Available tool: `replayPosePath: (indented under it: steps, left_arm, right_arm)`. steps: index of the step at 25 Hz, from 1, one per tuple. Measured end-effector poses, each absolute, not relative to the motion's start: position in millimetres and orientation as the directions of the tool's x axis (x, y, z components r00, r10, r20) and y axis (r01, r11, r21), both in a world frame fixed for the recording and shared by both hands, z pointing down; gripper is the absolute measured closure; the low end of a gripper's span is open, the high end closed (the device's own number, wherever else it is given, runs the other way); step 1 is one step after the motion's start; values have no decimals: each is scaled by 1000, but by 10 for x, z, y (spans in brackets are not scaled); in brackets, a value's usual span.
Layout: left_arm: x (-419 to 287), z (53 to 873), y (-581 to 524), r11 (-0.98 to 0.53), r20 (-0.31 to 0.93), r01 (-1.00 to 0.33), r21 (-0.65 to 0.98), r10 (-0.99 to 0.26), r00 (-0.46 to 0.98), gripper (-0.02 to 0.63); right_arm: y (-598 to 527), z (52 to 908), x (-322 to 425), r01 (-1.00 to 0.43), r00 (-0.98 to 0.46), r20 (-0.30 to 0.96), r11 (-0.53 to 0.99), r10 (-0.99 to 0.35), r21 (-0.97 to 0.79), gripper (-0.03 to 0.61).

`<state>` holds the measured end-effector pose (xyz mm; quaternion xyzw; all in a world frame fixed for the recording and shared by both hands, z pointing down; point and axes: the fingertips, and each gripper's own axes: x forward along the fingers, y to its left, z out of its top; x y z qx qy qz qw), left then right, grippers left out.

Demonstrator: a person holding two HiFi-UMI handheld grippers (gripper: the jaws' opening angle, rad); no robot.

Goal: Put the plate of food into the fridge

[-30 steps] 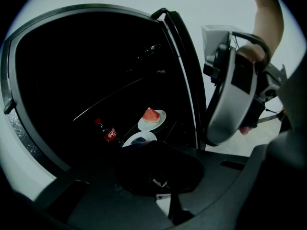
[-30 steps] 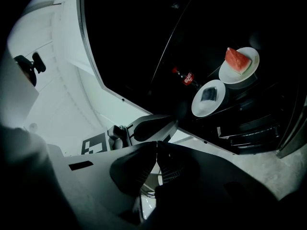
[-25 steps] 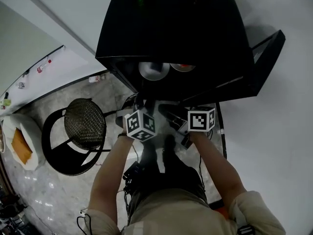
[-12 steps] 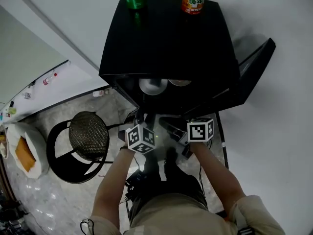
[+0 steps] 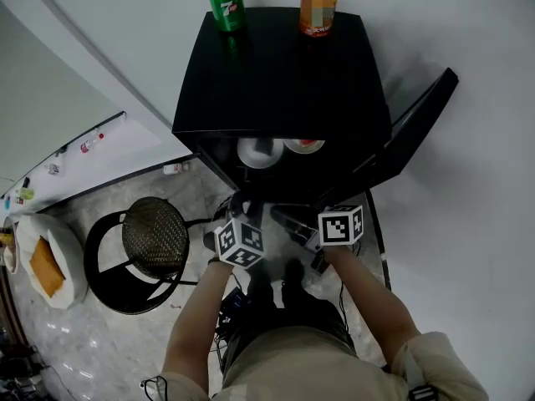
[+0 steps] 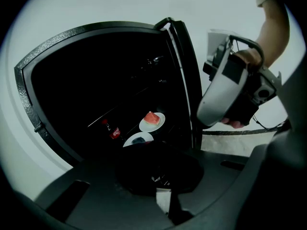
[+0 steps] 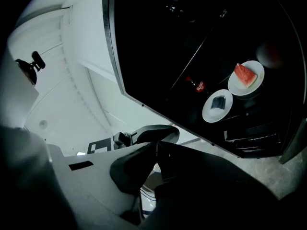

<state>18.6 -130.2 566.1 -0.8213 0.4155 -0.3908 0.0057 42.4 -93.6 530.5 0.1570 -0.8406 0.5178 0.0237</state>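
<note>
The black mini fridge [image 5: 284,82] stands with its door [image 5: 414,132] swung open to the right. Two white plates rest side by side on a shelf inside. One plate [image 6: 152,121] carries a red watermelon slice, and the other plate [image 6: 138,139] holds a dark item. Both also show in the right gripper view: the watermelon plate [image 7: 246,77] and the dark-item plate [image 7: 218,104]. My left gripper [image 6: 163,195] is shut and empty, held a little short of the opening. My right gripper [image 7: 156,152] is also shut with nothing in it, beside the left one in front of the fridge.
A green can [image 5: 226,5] and an orange can [image 5: 318,9] stand on the fridge top. A cola bottle [image 6: 111,130] lies inside, left of the plates. A black round stool [image 5: 155,239] stands on the floor to the left, with cables on the floor near the person's feet.
The head view has tilted so the fridge top and both cans now show fully. Both grippers have lifted slightly and stay shut in front of the open fridge.
</note>
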Motion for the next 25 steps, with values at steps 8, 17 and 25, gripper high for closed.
replayPosePath:
  steps: [8,17,25]
  left_arm:
    - [282,5542,-1180,-643,642,-722,-256,-671,370,606]
    - [328,5333,-1007,-604,631,-740,-295,-705,323,606]
    - [227,5283,-837,-562,632,-768,-308,-724,276,606]
  right_arm:
    - [-812,5217,491,-289,-953,212,440,-216,-850,555]
    - [-749,4986,616,-260,-959,175,440,-224,-860,555]
    - [-727,5045,661,-265,-951,164,418,-262,-869,555]
